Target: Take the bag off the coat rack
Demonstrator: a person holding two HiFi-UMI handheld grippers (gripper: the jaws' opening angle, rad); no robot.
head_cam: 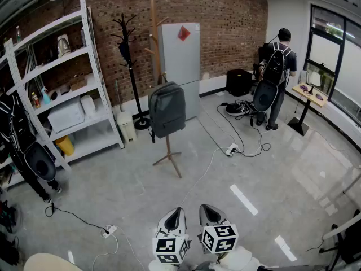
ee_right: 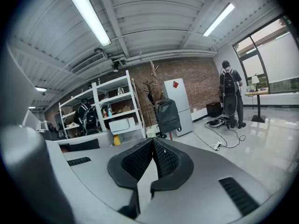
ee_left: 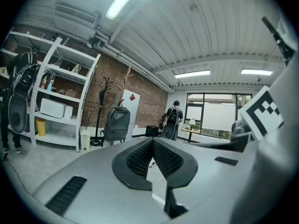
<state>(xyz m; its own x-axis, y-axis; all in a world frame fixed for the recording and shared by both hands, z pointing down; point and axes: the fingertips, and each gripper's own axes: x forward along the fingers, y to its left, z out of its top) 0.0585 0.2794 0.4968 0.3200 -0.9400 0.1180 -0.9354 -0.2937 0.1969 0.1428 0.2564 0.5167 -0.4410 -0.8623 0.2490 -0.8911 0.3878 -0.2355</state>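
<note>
The left gripper [head_cam: 175, 215] and the right gripper [head_cam: 207, 213] sit side by side, each with its jaws pressed together on nothing, while the grey bag [head_cam: 167, 109] hangs on the wooden coat rack [head_cam: 153, 38] well ahead of them, slightly to their left.

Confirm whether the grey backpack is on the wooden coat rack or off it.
On. The grey backpack hangs upright against the pole of the wooden coat rack, its bottom clear of the floor.

Bright ceiling tubes [ee_right: 91, 17] glare off the glossy floor [head_cam: 282, 168]; edges fisheye-warped.
</note>
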